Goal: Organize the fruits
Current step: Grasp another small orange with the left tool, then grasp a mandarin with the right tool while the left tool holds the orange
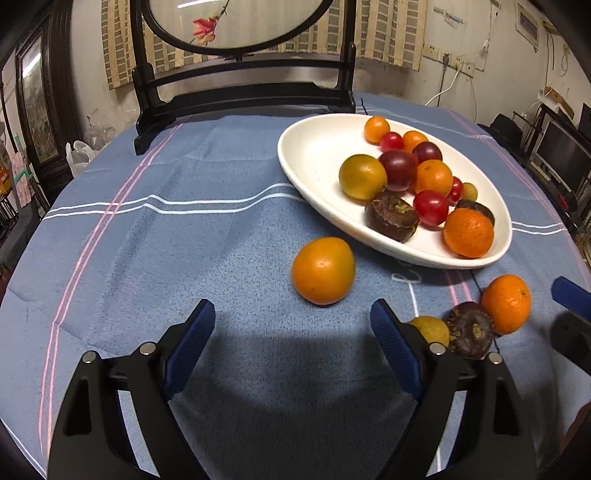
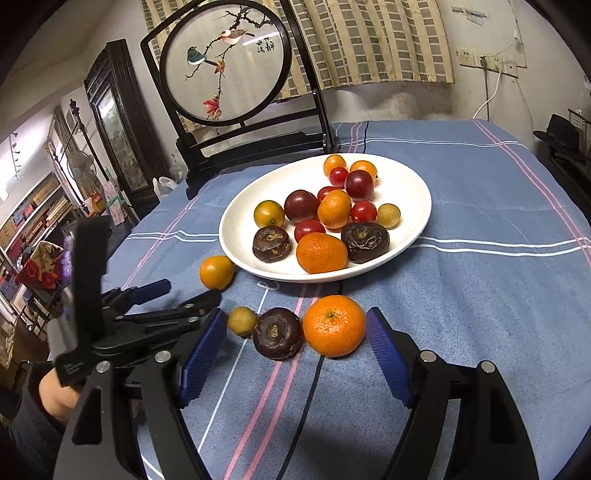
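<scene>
We see left gripper [image 1: 291, 314] jaws apart, empty, orange fruit [image 1: 323, 270] ahead on desk [image 1: 221, 240] beside white plate [image 1: 317, 155]. Right gripper [image 2: 295, 325] jaws apart around mandarin [image 2: 334, 325], not gripping.

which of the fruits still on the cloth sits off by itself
The orange-yellow fruit left of the plate; the other three cluster together nearer the right tool.

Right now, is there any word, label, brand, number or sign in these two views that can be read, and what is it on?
Nothing here can be read.
Round embroidered screen: a few dark characters beside the upper bird, too small and blurred to read.
Papers on the wall: print too blurred to read.
Boxes on the shelves: markings too small to read.
White plate, fruit, blue cloth: no text.
</scene>
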`<act>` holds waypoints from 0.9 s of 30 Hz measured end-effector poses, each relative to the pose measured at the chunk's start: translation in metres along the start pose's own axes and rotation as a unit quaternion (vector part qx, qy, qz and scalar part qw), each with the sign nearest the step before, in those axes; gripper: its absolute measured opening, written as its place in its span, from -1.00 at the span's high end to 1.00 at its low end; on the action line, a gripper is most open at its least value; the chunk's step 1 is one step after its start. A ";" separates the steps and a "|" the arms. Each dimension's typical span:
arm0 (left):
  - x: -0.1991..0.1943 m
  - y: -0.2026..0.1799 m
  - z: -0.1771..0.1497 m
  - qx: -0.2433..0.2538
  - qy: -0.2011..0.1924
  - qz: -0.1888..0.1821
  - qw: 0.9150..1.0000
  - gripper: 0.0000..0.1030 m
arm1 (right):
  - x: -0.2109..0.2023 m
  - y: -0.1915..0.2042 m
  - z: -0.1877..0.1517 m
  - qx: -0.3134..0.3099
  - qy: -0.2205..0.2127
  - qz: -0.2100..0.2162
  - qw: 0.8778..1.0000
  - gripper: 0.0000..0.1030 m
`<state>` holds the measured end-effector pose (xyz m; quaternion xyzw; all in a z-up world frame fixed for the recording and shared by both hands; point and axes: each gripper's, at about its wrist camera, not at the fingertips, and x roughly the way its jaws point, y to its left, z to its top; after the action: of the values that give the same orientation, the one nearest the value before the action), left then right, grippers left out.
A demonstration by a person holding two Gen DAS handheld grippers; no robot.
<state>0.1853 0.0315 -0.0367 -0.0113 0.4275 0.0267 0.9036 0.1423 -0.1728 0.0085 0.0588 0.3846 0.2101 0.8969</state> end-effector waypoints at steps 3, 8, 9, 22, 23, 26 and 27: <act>0.009 -0.002 0.007 0.001 0.007 0.004 1.000 -0.46 | -0.002 0.002 0.000 -0.003 -0.003 0.003 1.000 -0.52; 0.021 -0.008 0.016 0.005 0.015 -0.016 1.000 0.16 | -0.003 0.003 0.000 -0.008 -0.003 0.005 1.000 -0.52; 0.021 -0.011 0.016 0.009 0.014 -0.021 1.000 0.29 | -0.003 0.004 0.000 -0.009 -0.003 0.002 1.000 -0.52; -0.010 0.000 -0.006 -0.001 0.015 -0.045 0.999 0.29 | 0.009 0.008 -0.005 -0.030 0.027 -0.020 0.999 -0.53; -0.013 0.002 -0.008 -0.002 0.014 -0.046 0.999 0.29 | 0.011 0.009 -0.007 -0.035 0.032 -0.021 0.999 -0.53; -0.016 0.005 -0.013 -0.005 0.011 -0.048 0.999 0.29 | 0.018 0.017 -0.012 -0.056 0.053 -0.013 0.997 -0.53; -0.015 0.006 -0.013 -0.006 0.011 -0.048 0.999 0.29 | 0.021 0.019 -0.014 -0.058 0.064 -0.002 0.996 -0.53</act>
<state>0.1656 0.0362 -0.0333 -0.0371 0.4365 -0.0143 0.8988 0.1388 -0.1474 -0.0095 -0.0075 0.4282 0.2333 0.8730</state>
